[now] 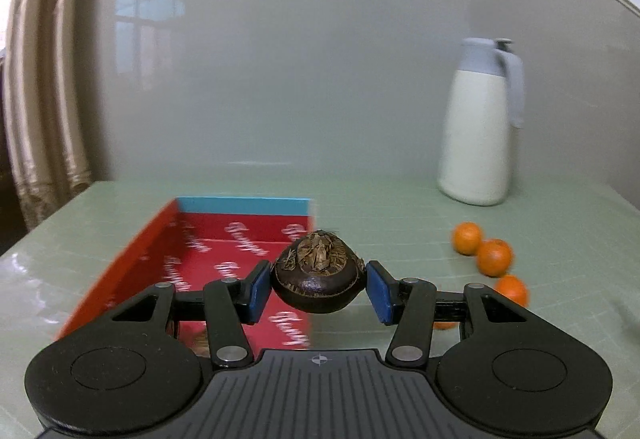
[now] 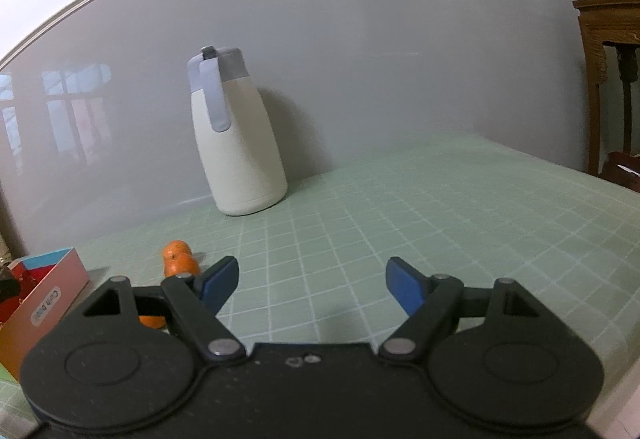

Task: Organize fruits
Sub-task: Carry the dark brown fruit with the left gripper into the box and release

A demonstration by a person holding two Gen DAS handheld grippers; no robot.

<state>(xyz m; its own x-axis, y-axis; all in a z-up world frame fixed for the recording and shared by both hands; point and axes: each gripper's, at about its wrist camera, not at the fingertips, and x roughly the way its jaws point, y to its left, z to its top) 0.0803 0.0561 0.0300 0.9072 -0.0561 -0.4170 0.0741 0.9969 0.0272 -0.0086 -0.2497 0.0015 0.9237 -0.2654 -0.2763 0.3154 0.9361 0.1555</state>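
My left gripper (image 1: 319, 289) is shut on a dark brown water chestnut (image 1: 318, 275) with a dry papery top, its blue pads pressing both sides. It hangs above the right edge of an open red box (image 1: 224, 251) with a blue far wall. Several oranges (image 1: 494, 257) lie on the green mat to the right of the left gripper. In the right wrist view my right gripper (image 2: 312, 285) is open and holds nothing above the mat. The oranges (image 2: 178, 259) sit just beyond its left finger, and the box (image 2: 44, 299) shows at the far left.
A white jug with a grey lid and handle (image 1: 478, 127) (image 2: 236, 135) stands at the back of the table against the grey wall. The green gridded mat (image 2: 440, 207) covers the table. A curtain (image 1: 40, 79) hangs at left, and wooden furniture (image 2: 608, 79) stands at far right.
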